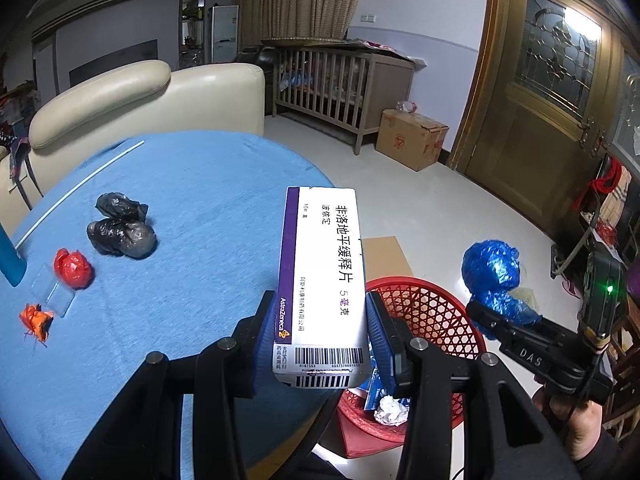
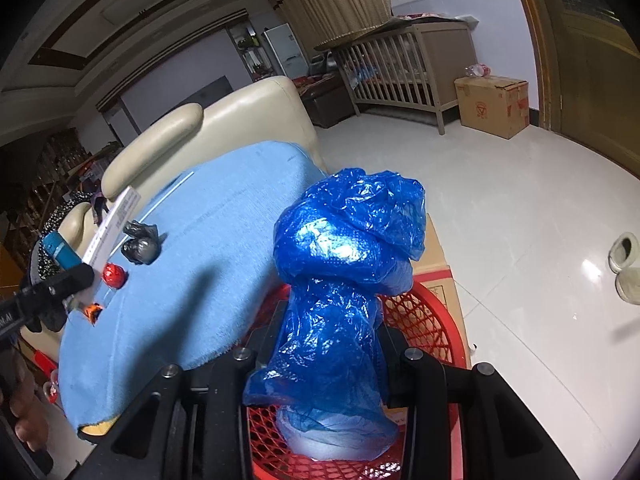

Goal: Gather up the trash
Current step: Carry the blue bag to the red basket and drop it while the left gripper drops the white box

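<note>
Above the red basket (image 2: pixel 432 320), the blue bag (image 2: pixel 352 264) was pinched in the right gripper (image 2: pixel 320 364), the medicine box (image 1: pixel 324 280) in the left gripper (image 1: pixel 320 344); release directly over its opening was judged advisable.

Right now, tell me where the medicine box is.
The medicine box is clamped upright in the left claw, held above the edge of the blue table, just left of the red basket; the left wrist view shows it centre frame.
</note>
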A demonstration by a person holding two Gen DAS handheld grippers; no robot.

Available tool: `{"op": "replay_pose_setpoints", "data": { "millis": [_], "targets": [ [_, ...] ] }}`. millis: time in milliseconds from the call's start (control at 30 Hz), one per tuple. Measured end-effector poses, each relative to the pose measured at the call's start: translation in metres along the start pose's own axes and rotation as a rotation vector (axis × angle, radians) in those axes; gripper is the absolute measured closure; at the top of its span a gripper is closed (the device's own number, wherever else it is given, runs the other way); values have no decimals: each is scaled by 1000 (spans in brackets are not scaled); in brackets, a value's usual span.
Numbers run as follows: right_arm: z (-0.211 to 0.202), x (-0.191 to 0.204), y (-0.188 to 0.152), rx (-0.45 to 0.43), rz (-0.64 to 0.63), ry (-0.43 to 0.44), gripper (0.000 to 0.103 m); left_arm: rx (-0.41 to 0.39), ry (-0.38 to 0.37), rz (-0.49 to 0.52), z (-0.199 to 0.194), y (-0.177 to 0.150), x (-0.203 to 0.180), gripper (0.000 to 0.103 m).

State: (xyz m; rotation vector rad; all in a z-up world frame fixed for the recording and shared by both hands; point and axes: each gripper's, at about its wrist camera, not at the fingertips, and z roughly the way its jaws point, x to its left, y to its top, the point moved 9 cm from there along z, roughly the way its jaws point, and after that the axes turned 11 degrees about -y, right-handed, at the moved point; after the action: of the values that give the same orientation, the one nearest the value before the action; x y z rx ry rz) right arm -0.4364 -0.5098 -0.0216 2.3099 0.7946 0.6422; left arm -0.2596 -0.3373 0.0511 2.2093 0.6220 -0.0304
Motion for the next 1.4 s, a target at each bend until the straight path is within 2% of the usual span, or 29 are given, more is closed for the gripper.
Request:
{"op": "replay_pose_setpoints", "data": {
  "millis": [400, 533, 600, 633, 667, 700, 933, 1167, 1300, 1400],
  "targets": [
    [8, -12, -21, 42, 3, -14, 65, 13, -23, 28, 8, -1, -17, 58],
    [18, -7, -28, 86, -26, -18, 65, 18, -35, 37, 11, -2, -24, 58],
    [25, -9, -34, 112, -33, -37, 59, 20, -41, 41, 13, -2, -27, 58],
    [29, -11, -37, 131, -30, -48, 52, 21, -46, 43, 14, -2, -30, 58],
    [31, -13, -39, 141, -23, -52, 34, 22, -48, 45, 15, -2, -32, 58],
    [32, -15, -40, 143, -13, -55, 30, 24, -53, 51, 16, -1, -35, 58],
    [16, -30, -27, 85, 21, -65, 30, 23, -97, 93, 22, 3, -58, 58],
    [-22, -75, 2, -44, 190, -111, 30, 43, -154, 187, 29, -4, -103, 58],
    [-29, -82, 6, -49, 206, -117, 30, 122, -164, 221, 49, -20, -114, 57],
    [-31, -75, 4, -49, 194, -102, 30, 199, -153, 228, 67, -36, -111, 51]
  ]
}}
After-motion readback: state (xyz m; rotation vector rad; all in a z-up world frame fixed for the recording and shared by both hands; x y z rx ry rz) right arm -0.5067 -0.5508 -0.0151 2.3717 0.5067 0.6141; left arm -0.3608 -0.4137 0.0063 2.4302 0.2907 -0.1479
